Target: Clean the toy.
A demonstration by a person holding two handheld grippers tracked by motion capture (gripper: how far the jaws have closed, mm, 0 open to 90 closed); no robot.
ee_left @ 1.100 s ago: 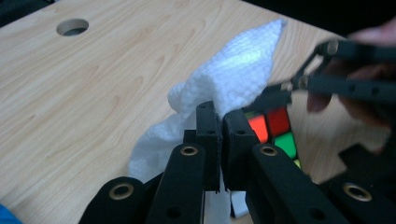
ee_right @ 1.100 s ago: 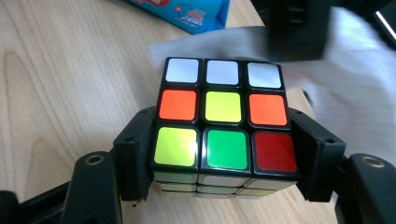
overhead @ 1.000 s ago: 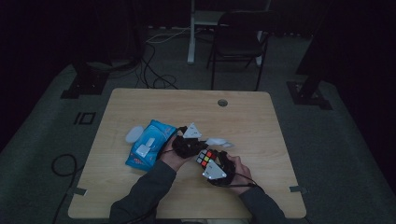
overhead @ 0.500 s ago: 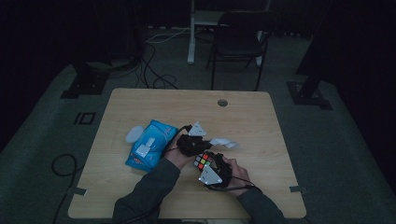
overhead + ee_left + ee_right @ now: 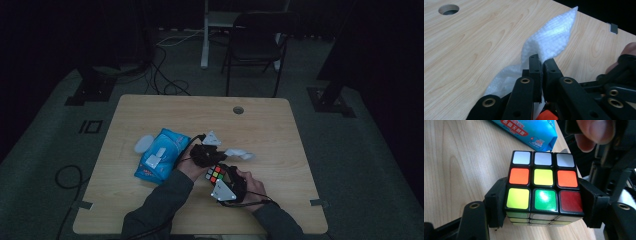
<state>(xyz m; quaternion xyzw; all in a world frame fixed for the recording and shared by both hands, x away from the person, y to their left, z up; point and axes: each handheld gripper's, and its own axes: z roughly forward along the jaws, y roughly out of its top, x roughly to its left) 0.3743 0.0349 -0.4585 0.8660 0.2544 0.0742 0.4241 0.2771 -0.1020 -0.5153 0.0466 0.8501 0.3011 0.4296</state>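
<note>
A puzzle cube [image 5: 543, 183] with mixed white, orange, yellow, green and red tiles sits clamped between the jaws of my right gripper [image 5: 544, 202], just above the wooden table [image 5: 280, 125]. In the high view the cube [image 5: 215, 174] lies near the table's front middle. My left gripper [image 5: 541, 67] is shut on a white tissue [image 5: 554, 41], whose free end [image 5: 240, 153] sticks out to the right over the table. The left hand sits directly beside the cube, close behind it.
A blue pack of wipes [image 5: 159, 155] lies left of the hands, with a small white lid or pad [image 5: 143, 144] at its far left. A round cable hole [image 5: 238, 109] is near the table's back edge. A chair [image 5: 255, 45] stands behind the table.
Both hands have drifted a little to the right and toward the front. The tissue in the left gripper has swung out to the right of the cube.
</note>
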